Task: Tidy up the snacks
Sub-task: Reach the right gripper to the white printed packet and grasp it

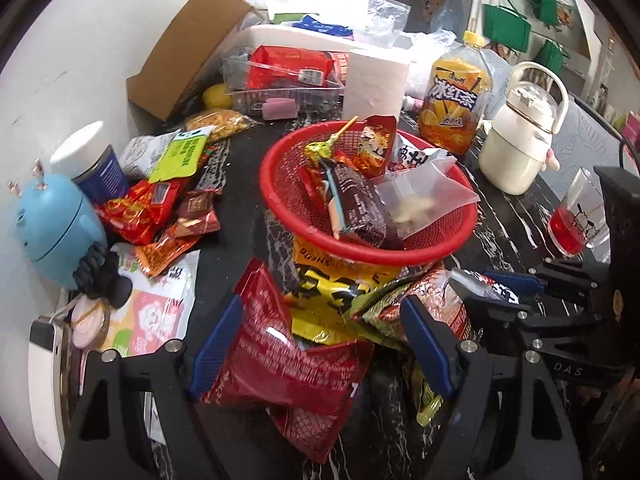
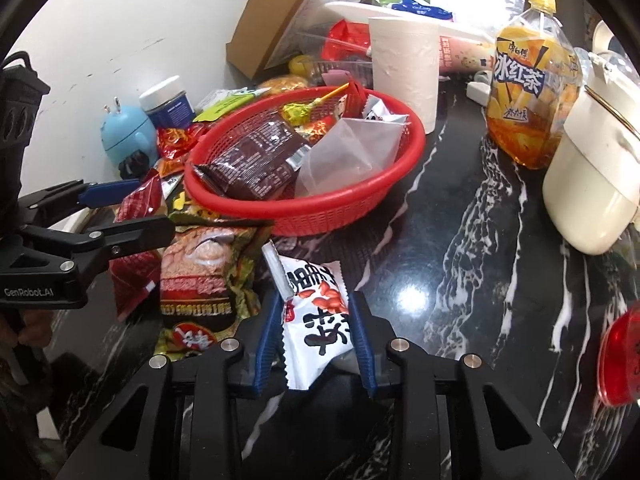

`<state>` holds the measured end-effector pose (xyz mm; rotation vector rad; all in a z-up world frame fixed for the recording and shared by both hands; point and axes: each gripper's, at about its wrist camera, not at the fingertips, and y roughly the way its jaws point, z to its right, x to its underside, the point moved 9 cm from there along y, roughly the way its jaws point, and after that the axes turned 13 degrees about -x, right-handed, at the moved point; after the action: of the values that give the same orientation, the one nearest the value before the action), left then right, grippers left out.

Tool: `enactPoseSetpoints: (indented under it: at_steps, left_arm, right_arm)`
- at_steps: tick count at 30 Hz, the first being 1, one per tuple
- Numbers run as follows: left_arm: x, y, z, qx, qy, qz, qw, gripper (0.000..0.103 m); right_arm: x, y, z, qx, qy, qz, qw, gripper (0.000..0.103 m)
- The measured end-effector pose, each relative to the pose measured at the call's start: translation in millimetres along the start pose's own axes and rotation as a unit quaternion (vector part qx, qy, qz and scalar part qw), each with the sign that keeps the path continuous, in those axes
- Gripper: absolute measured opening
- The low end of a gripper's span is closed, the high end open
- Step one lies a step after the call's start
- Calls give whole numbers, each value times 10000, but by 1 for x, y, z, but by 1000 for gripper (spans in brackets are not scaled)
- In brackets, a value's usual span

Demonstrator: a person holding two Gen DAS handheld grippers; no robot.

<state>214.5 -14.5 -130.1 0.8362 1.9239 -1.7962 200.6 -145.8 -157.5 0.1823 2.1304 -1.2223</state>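
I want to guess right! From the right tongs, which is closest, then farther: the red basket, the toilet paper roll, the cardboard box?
1. Red basket, just ahead of the right tongs.
2. Toilet paper roll, behind the basket.
3. Cardboard box, far back by the wall.

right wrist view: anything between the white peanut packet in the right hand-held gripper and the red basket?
Nothing lies there. In the right wrist view, only bare black marble tabletop separates the white peanut packet, gripped by the right hand-held gripper, from the red basket.
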Motion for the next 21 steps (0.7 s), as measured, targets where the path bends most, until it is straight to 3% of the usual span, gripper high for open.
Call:
enactPoseSetpoints:
  at_steps: [3,10,17,21]
  left_arm:
    - [-3,2,-15,-420,-219,-61,9989,80]
    - [-16,19,-23,-547,-99,-90,9984,81]
    - [-14,28,4,265,332,-321,9986,80]
    - [-10,28,19,367,604,-350,9969,80]
  right_arm:
    - [4,-2,-2,-29,60,-4,10000,34]
    - [2,1,-7,-100,129,-42,9999,34]
    - [1,1,-6,-79,132,-66,9999,34]
    - [5,0,-4,-84,134,-105,9998,34]
